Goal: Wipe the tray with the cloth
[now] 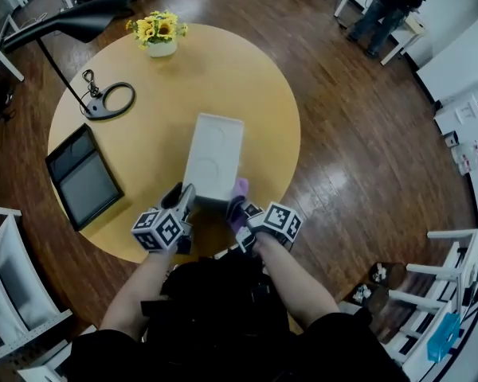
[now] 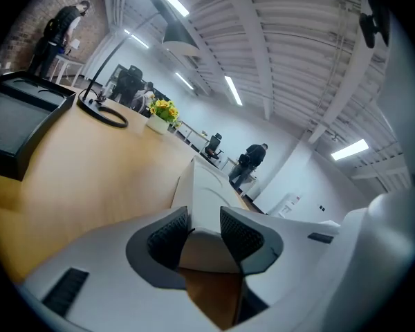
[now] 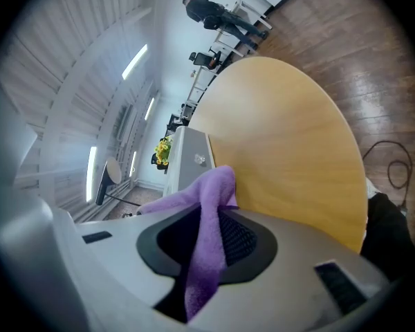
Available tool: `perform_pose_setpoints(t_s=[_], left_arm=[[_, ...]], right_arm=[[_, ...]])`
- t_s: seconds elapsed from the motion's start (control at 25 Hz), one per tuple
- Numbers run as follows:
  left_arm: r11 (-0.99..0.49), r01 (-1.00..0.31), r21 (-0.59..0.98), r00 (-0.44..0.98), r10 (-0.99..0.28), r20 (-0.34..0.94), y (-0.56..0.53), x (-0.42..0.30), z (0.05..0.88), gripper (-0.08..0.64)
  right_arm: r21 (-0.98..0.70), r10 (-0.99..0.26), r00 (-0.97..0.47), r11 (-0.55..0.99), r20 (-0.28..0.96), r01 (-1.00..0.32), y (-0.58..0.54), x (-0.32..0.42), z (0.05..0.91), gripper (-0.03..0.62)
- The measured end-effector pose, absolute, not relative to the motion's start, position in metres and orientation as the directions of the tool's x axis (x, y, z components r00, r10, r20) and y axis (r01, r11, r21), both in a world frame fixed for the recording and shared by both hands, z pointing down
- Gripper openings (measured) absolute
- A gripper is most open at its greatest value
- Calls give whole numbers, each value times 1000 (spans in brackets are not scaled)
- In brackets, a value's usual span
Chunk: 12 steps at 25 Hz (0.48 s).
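Observation:
A white rectangular tray [image 1: 213, 156] lies lengthwise in the middle of the round wooden table [image 1: 255, 86]. My left gripper [image 1: 185, 200] is at the tray's near left corner. In the left gripper view both dark pads press on the tray's near rim [image 2: 200, 216], so the left gripper [image 2: 204, 232] is shut on it. My right gripper [image 1: 237, 210] is at the tray's near right corner, shut on a purple cloth [image 1: 239, 189]. In the right gripper view the cloth [image 3: 211, 213] hangs between the jaws of the right gripper [image 3: 207, 239] and folds over toward the tray [image 3: 188, 159].
A pot of yellow flowers [image 1: 159, 35] stands at the table's far side. A black desk lamp's ring base [image 1: 111, 100] and a dark tablet [image 1: 84, 178] lie at the left. White racks [image 1: 8, 277] flank me. A person [image 1: 390, 6] stands by a far desk.

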<state>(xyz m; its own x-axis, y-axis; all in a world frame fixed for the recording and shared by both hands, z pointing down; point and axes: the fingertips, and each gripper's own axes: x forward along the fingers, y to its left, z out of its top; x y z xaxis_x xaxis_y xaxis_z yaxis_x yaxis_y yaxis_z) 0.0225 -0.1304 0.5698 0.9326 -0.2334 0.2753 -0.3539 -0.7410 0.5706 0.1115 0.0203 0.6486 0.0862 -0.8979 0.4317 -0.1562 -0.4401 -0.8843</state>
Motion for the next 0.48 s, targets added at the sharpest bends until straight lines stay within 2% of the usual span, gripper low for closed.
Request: perform_pose_setpoints(t_s=[0.48], left_arm=[[-564, -437, 701, 899, -306, 314, -98, 36, 574, 129]], right_arm=[[-881, -903, 32, -425, 428, -206, -4, 197, 638, 67]])
